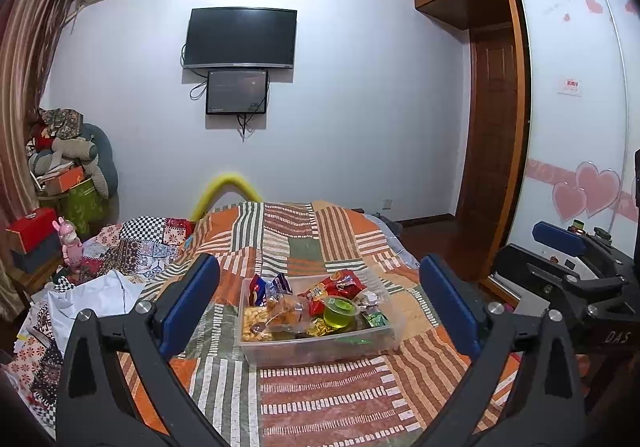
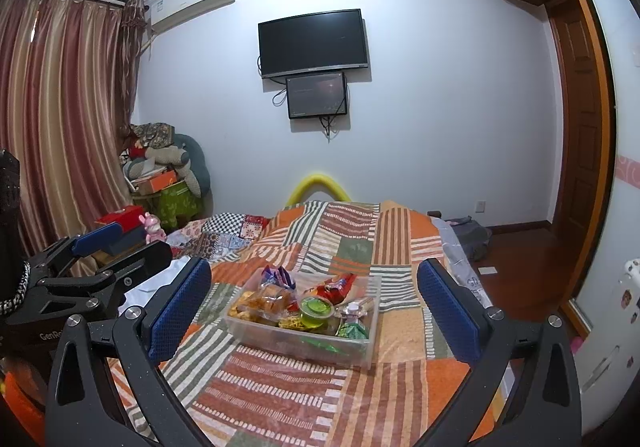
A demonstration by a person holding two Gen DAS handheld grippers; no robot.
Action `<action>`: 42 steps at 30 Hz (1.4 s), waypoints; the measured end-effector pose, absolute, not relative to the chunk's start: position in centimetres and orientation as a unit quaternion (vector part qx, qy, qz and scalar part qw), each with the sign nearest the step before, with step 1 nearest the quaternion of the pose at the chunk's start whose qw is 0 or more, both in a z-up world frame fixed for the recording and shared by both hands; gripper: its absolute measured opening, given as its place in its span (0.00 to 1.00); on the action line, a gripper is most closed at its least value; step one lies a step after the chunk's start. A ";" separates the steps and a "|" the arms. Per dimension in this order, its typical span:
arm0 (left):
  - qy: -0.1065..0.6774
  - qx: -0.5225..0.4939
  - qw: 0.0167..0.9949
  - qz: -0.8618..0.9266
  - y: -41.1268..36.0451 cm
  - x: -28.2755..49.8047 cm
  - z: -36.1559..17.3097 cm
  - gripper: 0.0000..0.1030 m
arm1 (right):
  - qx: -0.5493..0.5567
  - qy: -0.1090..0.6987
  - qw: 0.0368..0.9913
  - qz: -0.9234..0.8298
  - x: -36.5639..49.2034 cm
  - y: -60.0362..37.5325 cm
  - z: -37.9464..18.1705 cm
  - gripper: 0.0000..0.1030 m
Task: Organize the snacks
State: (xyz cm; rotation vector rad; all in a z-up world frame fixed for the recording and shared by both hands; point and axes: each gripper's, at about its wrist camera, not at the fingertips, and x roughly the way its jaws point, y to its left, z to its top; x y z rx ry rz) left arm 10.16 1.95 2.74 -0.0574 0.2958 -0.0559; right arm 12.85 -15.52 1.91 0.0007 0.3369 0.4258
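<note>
Both grippers are spread wide with nothing between the blue pads. The left gripper hangs over the patchwork bedspread, and its fingers frame the clear plastic bin from either side without touching it. Same deal for the right gripper, which sits just beside the left one and is also short of the bin.

The bin rests flat on the bedspread and it's packed with snacks: a green jelly cup near the middle, a red chip bag behind it, a clear pack of crackers to the left of the cup, and a small green wrapper to the right (a few more packets are too jumbled to tell apart).

Well behind the bin, on the far wall, there's a TV with a smaller screen right below it.
</note>
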 end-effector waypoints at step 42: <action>0.153 -0.036 0.987 -0.034 2.6 10.4 2.2 1.00 | 0.001 0.171 0.963 0.208 13.1 -15.7 2.1 1.00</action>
